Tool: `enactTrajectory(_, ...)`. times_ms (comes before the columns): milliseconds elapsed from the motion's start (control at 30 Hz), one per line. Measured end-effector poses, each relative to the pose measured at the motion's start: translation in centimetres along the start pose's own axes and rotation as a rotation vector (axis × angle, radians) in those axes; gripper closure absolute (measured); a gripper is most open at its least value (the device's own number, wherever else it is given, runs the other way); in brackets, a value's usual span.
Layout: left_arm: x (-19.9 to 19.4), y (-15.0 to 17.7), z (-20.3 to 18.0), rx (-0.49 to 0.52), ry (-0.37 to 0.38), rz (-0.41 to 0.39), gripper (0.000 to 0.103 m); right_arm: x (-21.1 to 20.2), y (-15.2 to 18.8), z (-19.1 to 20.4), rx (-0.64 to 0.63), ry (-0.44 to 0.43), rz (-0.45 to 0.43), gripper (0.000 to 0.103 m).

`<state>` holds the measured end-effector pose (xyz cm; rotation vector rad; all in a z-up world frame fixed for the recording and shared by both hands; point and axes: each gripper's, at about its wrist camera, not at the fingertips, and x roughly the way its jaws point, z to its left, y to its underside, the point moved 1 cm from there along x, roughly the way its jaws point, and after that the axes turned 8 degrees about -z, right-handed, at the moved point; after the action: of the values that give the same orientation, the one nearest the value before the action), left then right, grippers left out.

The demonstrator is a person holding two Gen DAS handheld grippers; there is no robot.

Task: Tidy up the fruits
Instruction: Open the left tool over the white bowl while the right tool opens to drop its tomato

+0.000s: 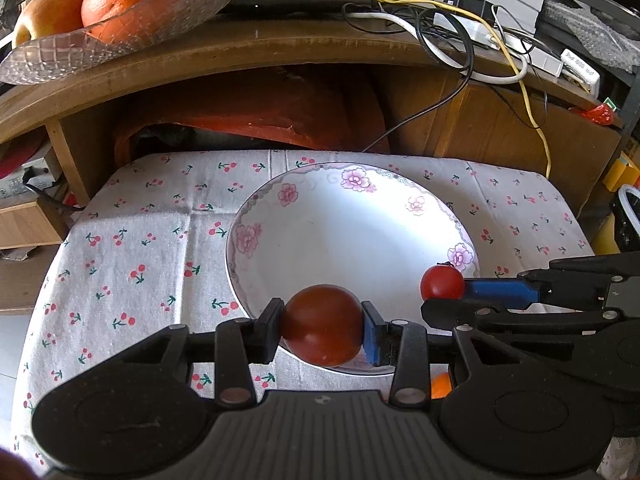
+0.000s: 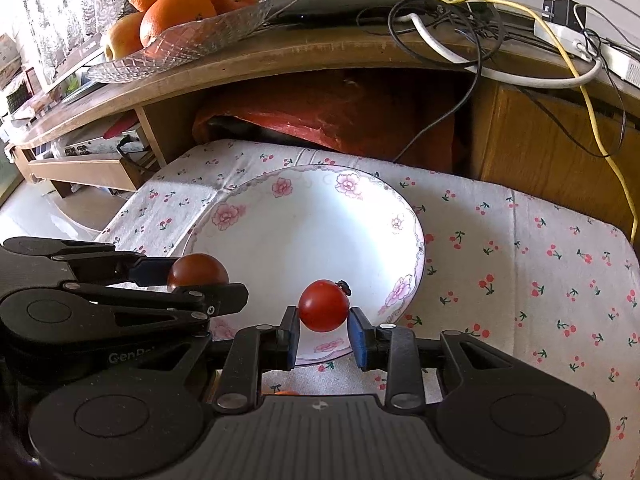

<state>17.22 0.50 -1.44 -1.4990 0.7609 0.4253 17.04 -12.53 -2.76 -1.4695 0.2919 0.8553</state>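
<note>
The left gripper [image 1: 322, 330] is clamping a dark red tomato [image 1: 322, 325] between its two pads, holding it over the near rim of the flowered plate [image 1: 344, 224]. The right gripper [image 2: 323, 330] is gripping a smaller, brighter cherry tomato [image 2: 323, 305], its dark stem pointing up and to the right; the left pad is touching the fruit, while contact at the blue right pad is hard to confirm. In the left wrist view this gripper is entering from the right with the small tomato at its tip, over the plate's near right rim. The plate is sitting on a cherry-print cloth [image 1: 136, 248], its near edge hidden behind the gripper bodies. An orange object [image 1: 441, 385] is showing only as a sliver beside the left gripper's linkage; its identity cannot be told. On the far wooden shelf [image 2: 328, 46], a glass dish [image 2: 192, 36] is holding oranges [image 2: 176, 12], partly cut off at the frame edge. Tangled cables [image 2: 472, 20] are lying at far right.
</note>
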Motion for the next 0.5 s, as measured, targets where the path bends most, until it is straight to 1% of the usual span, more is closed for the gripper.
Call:
enactTrajectory(233, -0.02, -0.02, 0.03, -0.003, 0.005, 0.001, 0.056, -0.12, 0.02, -0.01, 0.005, 0.001, 0.0, 0.076)
enactTrajectory(500, -0.29, -0.16, 0.1, -0.002, 0.003, -0.003, 0.054, -0.38, 0.11, -0.01, 0.003, 0.009, -0.008, 0.073)
